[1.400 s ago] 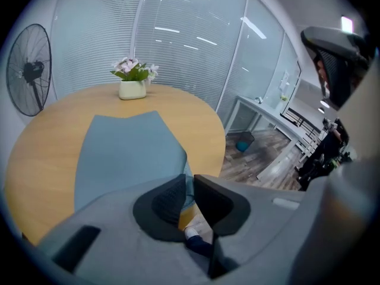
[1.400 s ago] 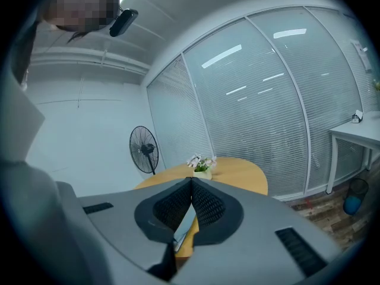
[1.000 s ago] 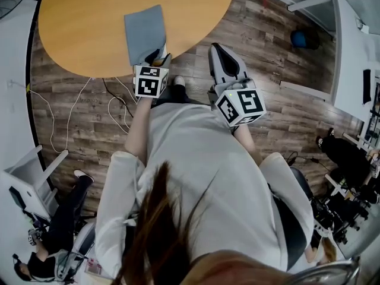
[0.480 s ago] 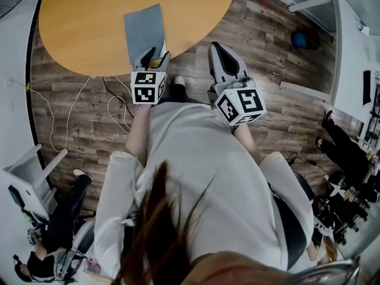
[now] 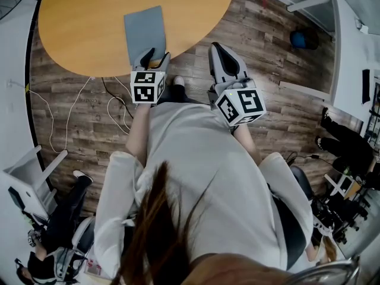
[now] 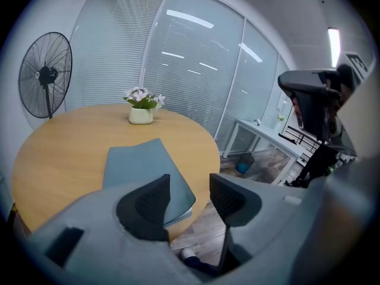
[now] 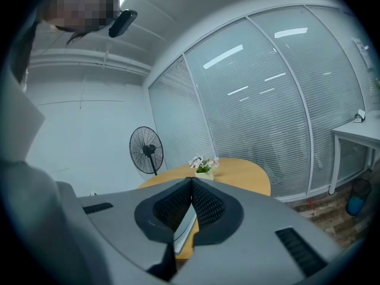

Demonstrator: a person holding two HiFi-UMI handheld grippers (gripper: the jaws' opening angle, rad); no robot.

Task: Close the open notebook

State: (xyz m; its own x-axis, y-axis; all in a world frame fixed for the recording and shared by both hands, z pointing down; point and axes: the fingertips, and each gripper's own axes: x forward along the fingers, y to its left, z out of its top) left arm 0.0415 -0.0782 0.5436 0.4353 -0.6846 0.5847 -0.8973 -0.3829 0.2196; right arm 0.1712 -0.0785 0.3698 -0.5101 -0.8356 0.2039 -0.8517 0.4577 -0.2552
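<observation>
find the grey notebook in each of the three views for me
Head view: the notebook lies upper left of centre, at the near edge of the round wooden table.
Left gripper view: the notebook is low centre-left, flat on the tabletop.
Right gripper view: only a thin grey sliver shows low centre, likely its edge.
Shared landmark: that round wooden table, seen in all three.

No lettering, number, label or brand can be read anywhere
</observation>
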